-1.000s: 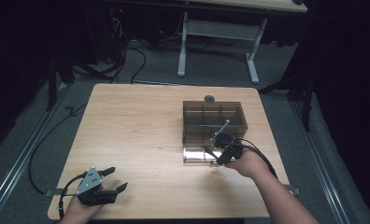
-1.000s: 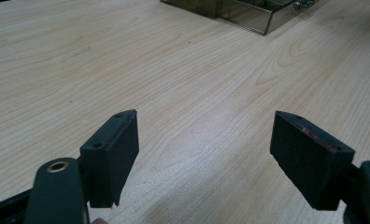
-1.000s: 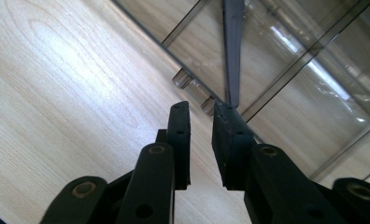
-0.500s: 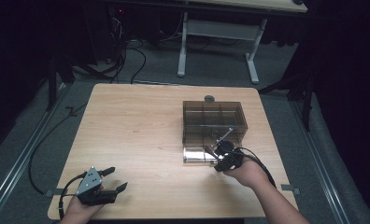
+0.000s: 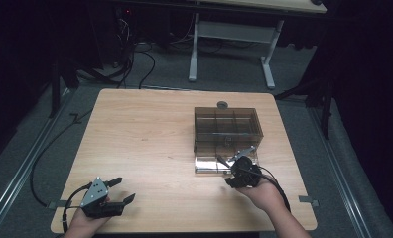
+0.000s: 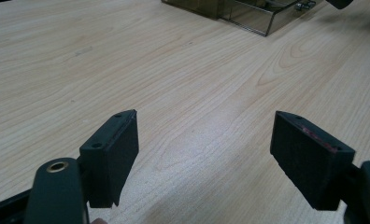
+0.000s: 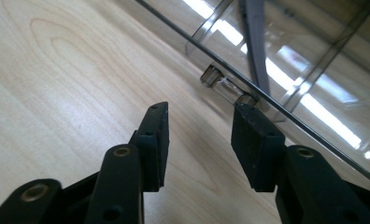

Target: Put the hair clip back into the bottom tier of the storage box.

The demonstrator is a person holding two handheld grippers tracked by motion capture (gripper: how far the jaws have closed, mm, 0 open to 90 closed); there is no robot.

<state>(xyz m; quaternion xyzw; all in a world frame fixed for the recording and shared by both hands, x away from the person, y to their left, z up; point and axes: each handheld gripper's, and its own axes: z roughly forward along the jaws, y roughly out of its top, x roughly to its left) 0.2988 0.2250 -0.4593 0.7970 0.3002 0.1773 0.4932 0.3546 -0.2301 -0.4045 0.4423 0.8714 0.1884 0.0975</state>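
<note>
A smoky see-through box [image 5: 227, 126] with compartments stands right of the table's middle, its clear lid [image 5: 212, 165] lying flat on the wood in front of it. My right gripper [image 5: 232, 168] sits at the lid's near right corner. In the right gripper view the right gripper [image 7: 202, 114] is open over bare wood, just short of the lid's small clear handle [image 7: 223, 86]; its jaws have just been opening and nothing is between them. My left gripper [image 5: 122, 190] rests at the near left of the table. The left gripper [image 6: 206, 126] is wide open and empty.
A small dark round object [image 5: 222, 104] lies on the table [image 5: 145, 134] just behind the box. In the left gripper view the box [image 6: 248, 14] shows far off at the top. Cables and a white desk frame [image 5: 231, 34] stand on the floor beyond.
My right hand has drawn back a little from the box toward the table's near edge, and its jaws have spread apart. The left hand has stayed put.
</note>
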